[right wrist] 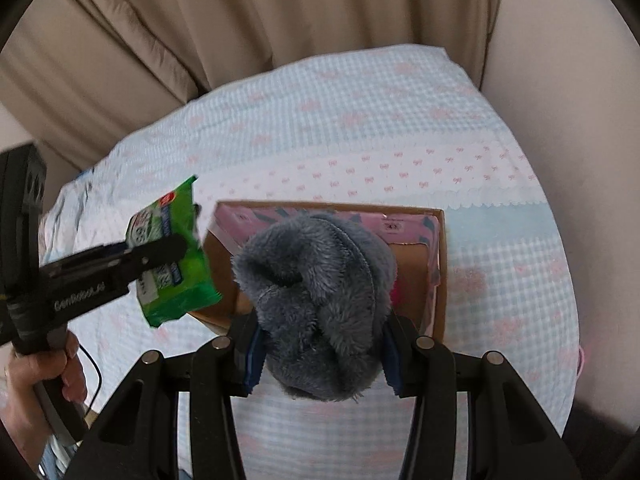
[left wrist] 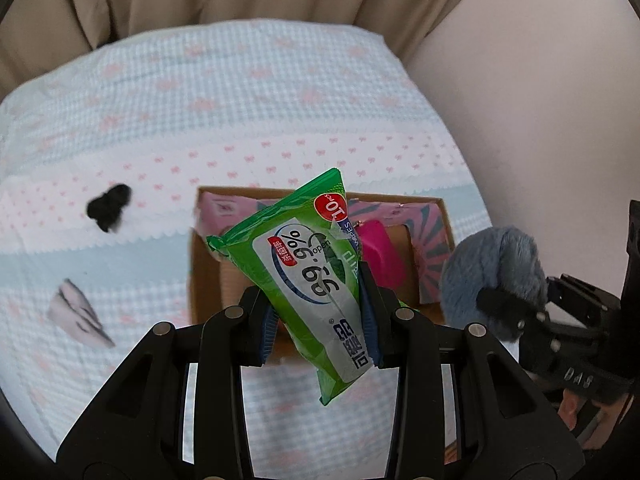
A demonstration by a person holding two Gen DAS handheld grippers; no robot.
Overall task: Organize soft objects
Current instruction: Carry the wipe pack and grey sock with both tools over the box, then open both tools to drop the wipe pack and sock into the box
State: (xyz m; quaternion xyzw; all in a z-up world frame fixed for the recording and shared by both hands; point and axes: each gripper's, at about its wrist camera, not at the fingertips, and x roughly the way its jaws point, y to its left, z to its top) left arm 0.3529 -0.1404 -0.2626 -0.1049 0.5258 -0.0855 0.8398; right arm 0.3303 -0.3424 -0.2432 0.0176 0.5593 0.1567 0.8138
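Observation:
My left gripper (left wrist: 320,308) is shut on a green pack of wet wipes (left wrist: 304,272) and holds it above the near edge of an open cardboard box (left wrist: 444,216) with a pink patterned lining. A bright pink object (left wrist: 382,252) lies inside the box. My right gripper (right wrist: 320,344) is shut on a grey-blue plush toy (right wrist: 320,300), held over the same box (right wrist: 440,264). The plush toy also shows at the right of the left wrist view (left wrist: 492,264). The wipes pack and the left gripper also show at the left of the right wrist view (right wrist: 172,248).
The box sits on a bed with a light blue and white cover printed with pink bows (left wrist: 240,100). A small black object (left wrist: 108,206) and a pinkish-grey folded item (left wrist: 78,316) lie on the bed to the left. Beige curtains (right wrist: 240,20) hang behind.

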